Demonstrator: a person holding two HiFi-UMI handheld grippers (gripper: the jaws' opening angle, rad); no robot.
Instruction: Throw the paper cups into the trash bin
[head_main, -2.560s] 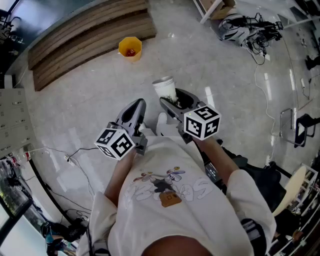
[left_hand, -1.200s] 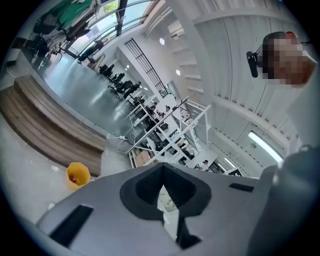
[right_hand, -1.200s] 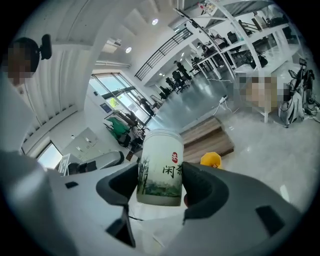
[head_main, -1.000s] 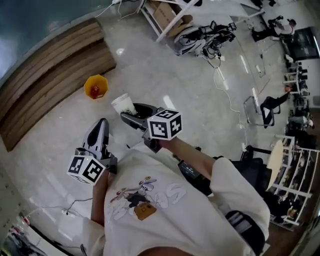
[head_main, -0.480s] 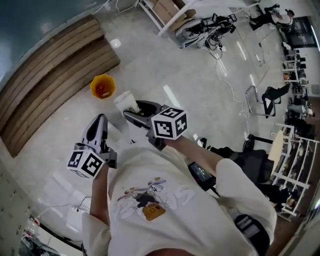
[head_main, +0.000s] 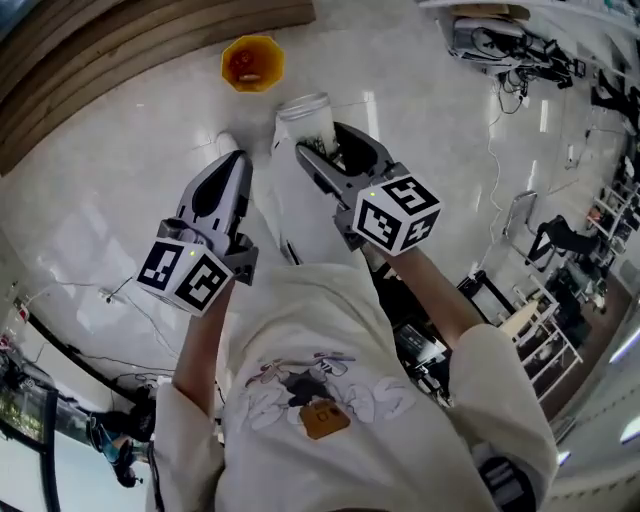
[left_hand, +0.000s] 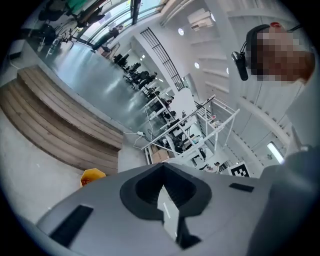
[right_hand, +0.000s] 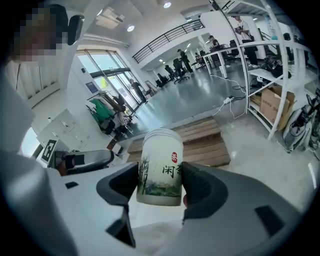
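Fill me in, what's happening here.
A person is standing on a pale floor with tongs in each hand. The right tongs are shut on an upright paper cup with printed writing. The left tongs are shut with nothing in them. A yellow trash bin sits on the floor ahead, and the cup is not yet over it.

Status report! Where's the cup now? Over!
Right gripper shut on cup. Left gripper shut, empty. Bin ahead on floor, nothing between.
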